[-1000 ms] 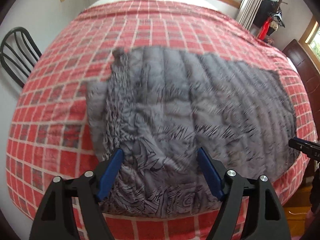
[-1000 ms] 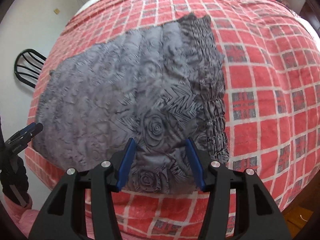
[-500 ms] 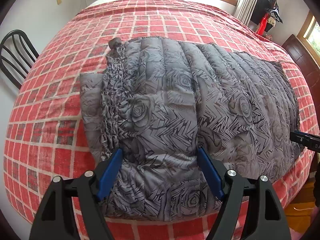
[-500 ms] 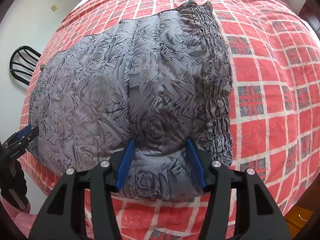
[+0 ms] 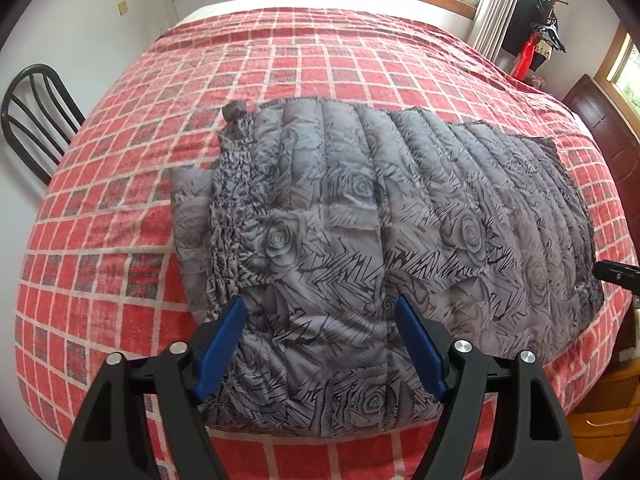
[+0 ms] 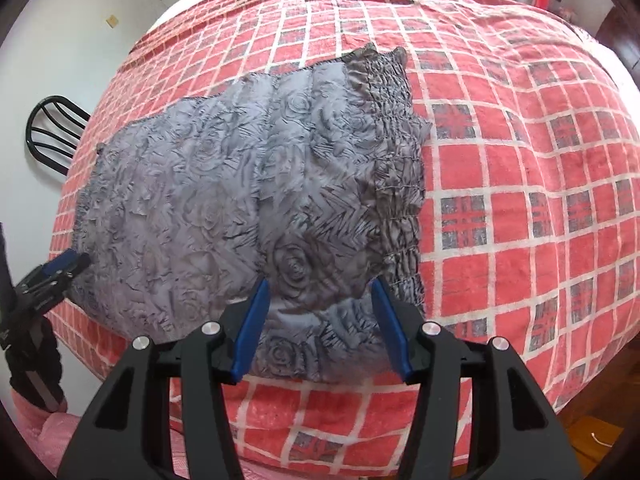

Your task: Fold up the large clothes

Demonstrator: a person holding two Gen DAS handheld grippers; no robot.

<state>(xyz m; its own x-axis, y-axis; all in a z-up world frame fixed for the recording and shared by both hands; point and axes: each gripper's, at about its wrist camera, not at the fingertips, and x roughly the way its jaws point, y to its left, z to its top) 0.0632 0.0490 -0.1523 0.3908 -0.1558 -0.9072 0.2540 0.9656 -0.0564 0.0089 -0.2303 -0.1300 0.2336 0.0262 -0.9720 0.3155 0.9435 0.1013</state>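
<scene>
A large grey quilted garment with a rose print (image 5: pixel 380 240) lies spread flat on the red checked bedspread (image 5: pixel 100 264), near the bed's front edge. It also shows in the right wrist view (image 6: pixel 248 200), with a gathered elastic band (image 6: pixel 394 152) along its right side. My left gripper (image 5: pixel 320 308) is open and empty, hovering over the garment's near left part. My right gripper (image 6: pixel 320 290) is open and empty over the garment's near right part. The right gripper's tip (image 5: pixel 616 272) shows at the far right of the left wrist view, and the left gripper (image 6: pixel 60 266) at the far left of the right wrist view.
A black chair (image 5: pixel 32 120) stands to the left of the bed by the white wall. A dark wooden headboard (image 5: pixel 604 128) and a red item on a stand (image 5: pixel 528 56) are at the right. Windows run along the far wall. Wooden floor (image 5: pixel 600 424) shows at the lower right.
Both grippers have stayed open over the garment. The views have pulled back a little from half a second ago, so the garment looks smaller and farther. The garment has not moved.
</scene>
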